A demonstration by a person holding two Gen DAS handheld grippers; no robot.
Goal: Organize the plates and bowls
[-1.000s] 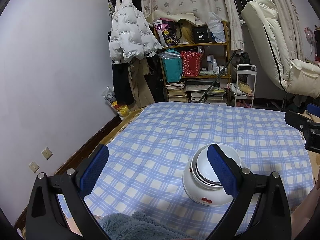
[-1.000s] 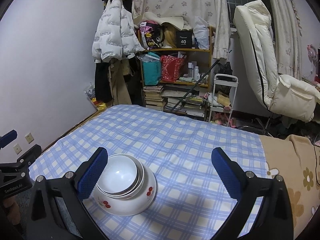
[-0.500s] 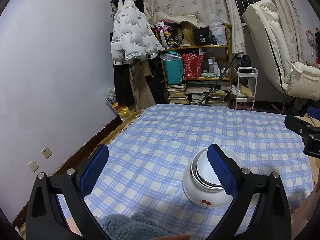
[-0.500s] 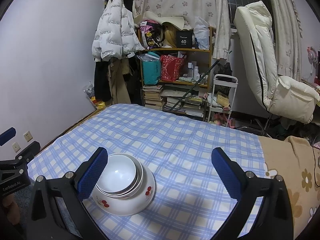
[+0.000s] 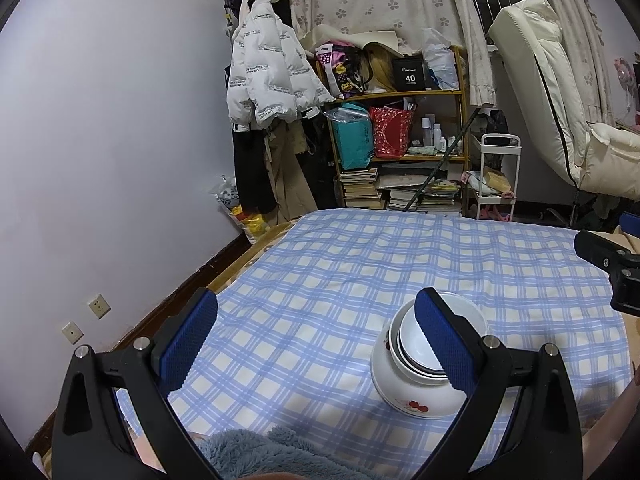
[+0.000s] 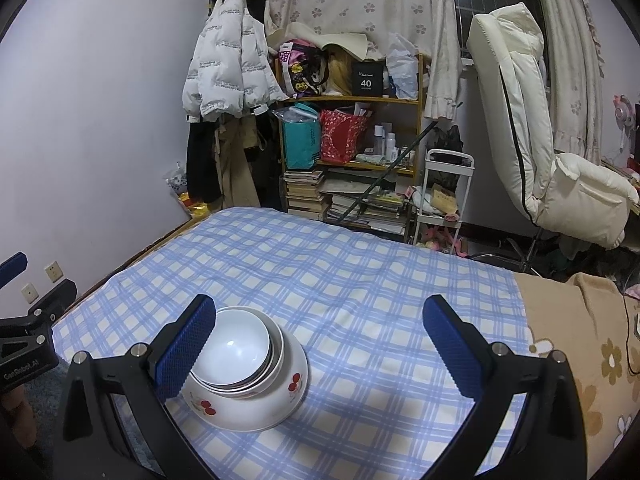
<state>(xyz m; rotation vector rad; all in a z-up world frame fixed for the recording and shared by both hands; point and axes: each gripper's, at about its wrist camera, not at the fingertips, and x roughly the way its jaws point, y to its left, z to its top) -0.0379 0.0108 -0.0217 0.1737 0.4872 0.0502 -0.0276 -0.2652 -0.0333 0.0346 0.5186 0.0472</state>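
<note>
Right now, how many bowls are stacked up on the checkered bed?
3 that I can tell, all nested in one stack: the big cherry-print bowl at the bottom, a middle bowl showing only its rim, and the plain white bowl on top. More could be hidden between them.

black box [image 5: 411,75]: "40" | left gripper [image 6: 20,368]: "GenRobot.AI"

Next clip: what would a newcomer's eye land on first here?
The nested bowls, stacked on the blue checked sheet near the front, between the two open grippers: left, right. Behind them, a white puffer jacket hangs on the wall beside a crammed shelf.
</note>
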